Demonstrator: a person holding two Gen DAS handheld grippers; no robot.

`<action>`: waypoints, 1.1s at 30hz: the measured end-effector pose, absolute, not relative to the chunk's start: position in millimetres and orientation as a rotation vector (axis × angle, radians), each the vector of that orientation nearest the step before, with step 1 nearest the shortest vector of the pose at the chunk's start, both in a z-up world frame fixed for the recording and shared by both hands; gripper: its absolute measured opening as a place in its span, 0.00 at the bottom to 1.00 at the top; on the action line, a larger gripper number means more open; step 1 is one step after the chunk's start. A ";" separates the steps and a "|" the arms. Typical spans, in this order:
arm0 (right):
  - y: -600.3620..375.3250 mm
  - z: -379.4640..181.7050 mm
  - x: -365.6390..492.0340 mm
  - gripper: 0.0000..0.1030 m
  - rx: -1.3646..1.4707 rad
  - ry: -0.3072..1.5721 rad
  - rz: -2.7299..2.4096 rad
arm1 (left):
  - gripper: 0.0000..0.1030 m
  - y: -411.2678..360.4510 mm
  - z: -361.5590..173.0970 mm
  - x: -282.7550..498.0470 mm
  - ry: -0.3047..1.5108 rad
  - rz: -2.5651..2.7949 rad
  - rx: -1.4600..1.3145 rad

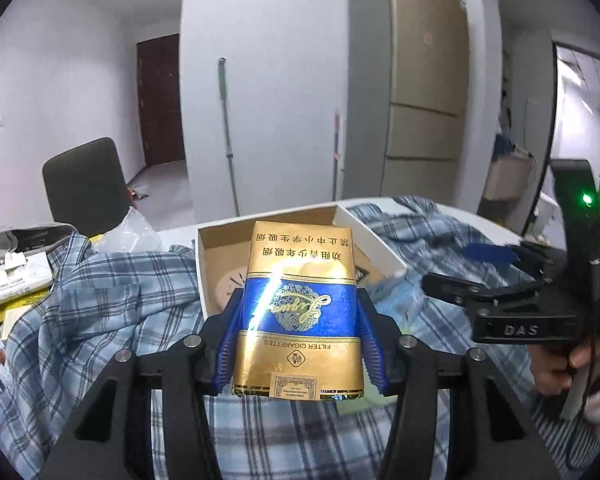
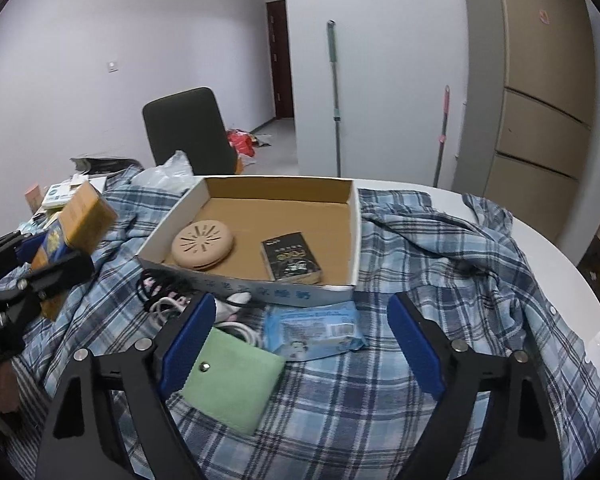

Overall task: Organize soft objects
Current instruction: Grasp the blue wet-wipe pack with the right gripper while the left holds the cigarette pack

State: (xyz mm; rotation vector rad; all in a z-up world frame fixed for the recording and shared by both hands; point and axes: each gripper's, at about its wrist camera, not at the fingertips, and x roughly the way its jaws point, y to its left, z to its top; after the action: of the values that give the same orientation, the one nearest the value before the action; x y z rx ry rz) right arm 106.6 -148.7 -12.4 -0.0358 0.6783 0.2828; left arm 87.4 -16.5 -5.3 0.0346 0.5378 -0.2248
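My left gripper [image 1: 300, 316] is shut on a gold and blue soft cigarette pack [image 1: 300, 308], held above the plaid cloth just in front of the open cardboard box [image 1: 212, 240]. The pack also shows in the right wrist view [image 2: 74, 228], at the left, in the left gripper [image 2: 40, 264]. My right gripper [image 2: 300, 320] is open and empty, low over the cloth in front of the box [image 2: 260, 286]. The box holds a round beige disc [image 2: 202, 246] and a black pack [image 2: 292, 258]. A green pouch [image 2: 236, 380] and a blue tissue packet [image 2: 312, 330] lie between the right fingers.
A blue plaid shirt [image 2: 440, 264] covers the round white table [image 2: 580, 280]. Cables and a white plug [image 2: 168, 300] lie by the box's front left. Boxes and a plastic bag [image 1: 128, 232] crowd the left edge. A dark chair [image 2: 188, 132] stands behind the table.
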 end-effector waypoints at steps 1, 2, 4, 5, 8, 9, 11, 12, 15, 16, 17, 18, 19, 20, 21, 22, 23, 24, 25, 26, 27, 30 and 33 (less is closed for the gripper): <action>-153.2 -10.5 107.7 0.84 -0.027 0.670 0.274 | 0.53 -16.9 -5.6 89.7 0.534 -0.215 0.023; -158.3 -7.8 109.2 0.84 -0.018 0.658 0.262 | 0.53 -17.0 -6.5 92.4 0.529 -0.212 0.008; -165.5 -5.1 113.2 0.84 -0.016 0.647 0.255 | 0.53 -19.0 -10.0 95.6 0.514 -0.195 -0.002; -167.9 -5.8 115.8 0.84 -0.013 0.647 0.254 | 0.53 -19.7 -12.2 97.2 0.508 -0.185 -0.004; -168.7 -16.3 126.0 0.84 0.001 0.693 0.296 | 0.53 -19.0 -21.6 99.5 0.501 -0.217 -0.021; -166.8 -22.2 130.0 0.84 -0.001 0.722 0.313 | 0.53 -18.1 -25.8 99.3 0.496 -0.224 -0.017; -163.7 -29.8 134.9 0.84 -0.028 0.752 0.310 | 0.53 -16.5 -30.4 99.3 0.490 -0.202 -0.005; -162.8 -31.8 135.9 0.84 -0.038 0.756 0.309 | 0.53 -15.2 -31.3 100.4 0.497 -0.207 -0.013; -158.3 -37.4 142.5 0.84 -0.050 0.810 0.353 | 0.53 -11.2 -31.4 99.9 0.499 -0.216 -0.035; -155.7 -39.6 145.0 0.84 -0.058 0.833 0.366 | 0.53 -9.7 -32.2 99.7 0.505 -0.218 -0.039; -152.8 -42.1 147.5 0.84 -0.074 0.857 0.366 | 0.53 -8.1 -32.3 98.9 0.505 -0.217 -0.045; -148.4 -44.5 150.9 0.84 -0.106 0.883 0.363 | 0.53 -7.0 -31.8 98.0 0.504 -0.220 -0.051; -144.0 -47.0 154.1 0.84 -0.151 0.905 0.352 | 0.53 -6.5 -31.7 97.9 0.505 -0.225 -0.054; -138.8 -49.9 159.0 0.84 -0.224 0.932 0.320 | 0.53 -6.8 -32.0 98.2 0.507 -0.224 -0.052; -136.8 -51.6 162.4 0.84 -0.264 0.946 0.307 | 0.53 -7.5 -32.5 98.5 0.509 -0.223 -0.049; -135.0 -53.8 166.9 0.84 -0.278 0.971 0.330 | 0.53 -7.7 -32.6 98.9 0.510 -0.225 -0.048; -135.9 -55.1 169.0 0.84 -0.264 0.999 0.362 | 0.53 -7.7 -32.2 98.3 0.508 -0.225 -0.048; -135.6 -57.6 172.5 0.84 -0.240 1.036 0.399 | 0.53 -7.0 -31.8 97.8 0.505 -0.223 -0.052; -134.8 -59.8 175.1 0.84 -0.225 1.061 0.423 | 0.53 -6.1 -31.5 97.4 0.505 -0.225 -0.057; -133.6 -61.6 176.1 0.85 -0.228 1.070 0.425 | 0.53 -5.8 -31.4 97.4 0.509 -0.233 -0.065; -131.5 -64.4 177.5 0.85 -0.249 1.074 0.405 | 0.53 -4.8 -32.3 99.1 0.521 -0.250 -0.077; -126.6 -70.4 179.5 0.85 -0.291 1.072 0.377 | 0.53 -4.5 -35.0 102.9 0.541 -0.244 -0.082; -126.7 -72.3 178.4 0.85 -0.283 1.066 0.378 | 0.53 -4.5 -35.3 103.3 0.546 -0.251 -0.085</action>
State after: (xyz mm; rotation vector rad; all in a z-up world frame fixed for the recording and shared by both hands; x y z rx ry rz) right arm 178.4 -126.7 -72.3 -0.2830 1.0659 0.3782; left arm 103.3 -4.5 -35.3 -0.0849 0.5462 -0.2510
